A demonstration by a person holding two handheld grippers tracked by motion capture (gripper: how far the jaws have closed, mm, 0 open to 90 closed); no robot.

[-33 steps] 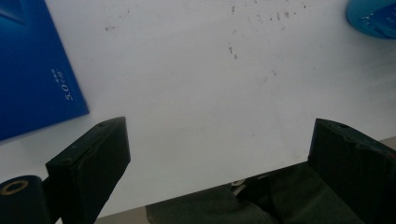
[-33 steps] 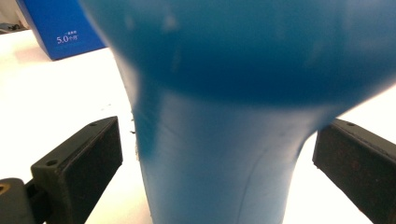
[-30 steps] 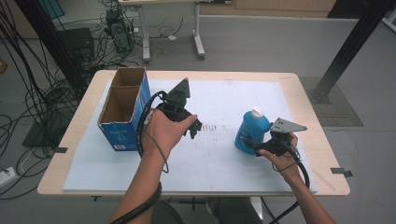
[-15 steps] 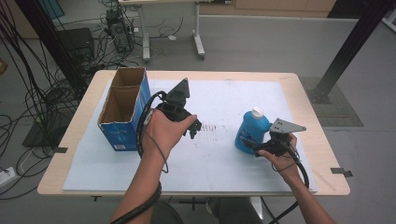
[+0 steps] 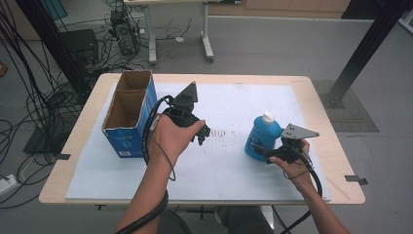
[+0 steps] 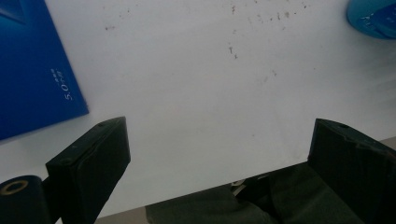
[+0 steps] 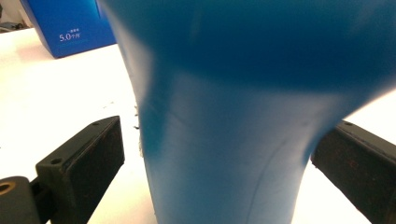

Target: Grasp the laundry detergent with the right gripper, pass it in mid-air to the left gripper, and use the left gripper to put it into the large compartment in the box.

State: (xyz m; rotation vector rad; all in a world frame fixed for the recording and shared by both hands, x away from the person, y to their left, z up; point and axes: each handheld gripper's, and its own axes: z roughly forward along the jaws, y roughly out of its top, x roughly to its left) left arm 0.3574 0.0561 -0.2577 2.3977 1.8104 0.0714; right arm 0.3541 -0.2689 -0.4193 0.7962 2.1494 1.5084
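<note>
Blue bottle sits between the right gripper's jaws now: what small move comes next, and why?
Probably close the right gripper on the blue bottle. In the right gripper view the bottle's narrow part stands between the two jaws, with a gap showing on the left side, so nothing is clamped yet. The bottle stands upright on the white mat, and the left gripper hangs open, apart from it.

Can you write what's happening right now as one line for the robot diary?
right gripper: open, jaws around blue bottle, not clamped | left gripper: open, empty, above white mat | blue box: open-topped, left of it
</note>
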